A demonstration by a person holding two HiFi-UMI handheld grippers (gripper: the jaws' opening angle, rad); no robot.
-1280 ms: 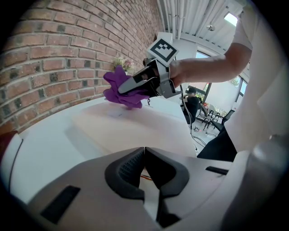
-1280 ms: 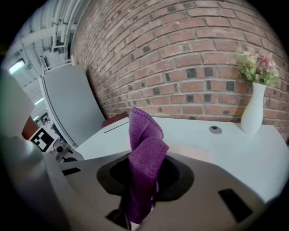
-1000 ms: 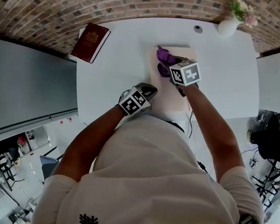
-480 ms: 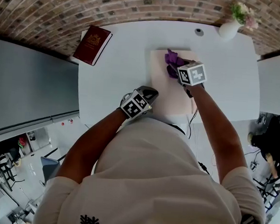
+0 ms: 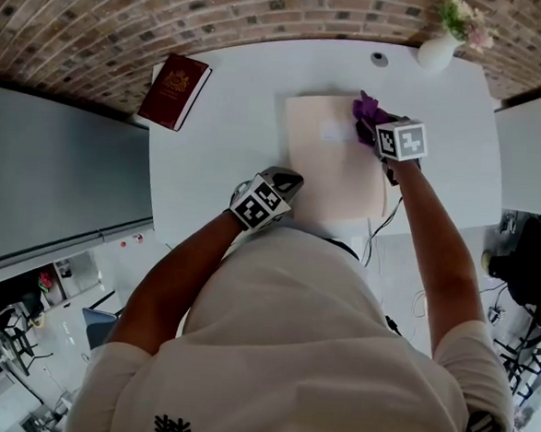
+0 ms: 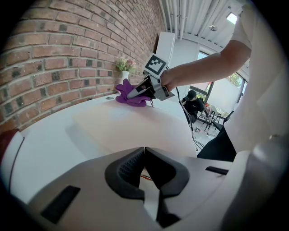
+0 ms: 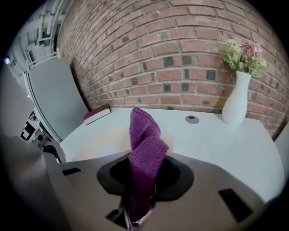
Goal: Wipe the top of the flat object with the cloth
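A dark red book [image 5: 174, 90] lies at the upper left, on a corner of the white table [image 5: 220, 151]. At the upper right stands a white vase [image 5: 436, 51] with pale flowers [image 5: 464, 18], and a small round cap [image 5: 380, 58] just to its left. A brick wall [image 5: 127, 16] spans the top.

Take the flat board [image 5: 334, 164] on the table [image 5: 220, 142] as the dial's centre. The cloth [image 5: 364, 106] lies on its far right corner at 1 o'clock, between the jaws of the right gripper [image 5: 377, 126], whose body sits over the board's right edge at 2 o'clock. The left gripper [image 5: 287, 177] is at 8 o'clock, just beside the board's left edge. A book [image 5: 173, 88] lies well apart at 10 o'clock, on the table's far left corner. A grommet [image 5: 380, 58] is at 12, and a vase [image 5: 437, 52] stands at 1 o'clock behind the cloth, near the brick wall [image 5: 267, 7].
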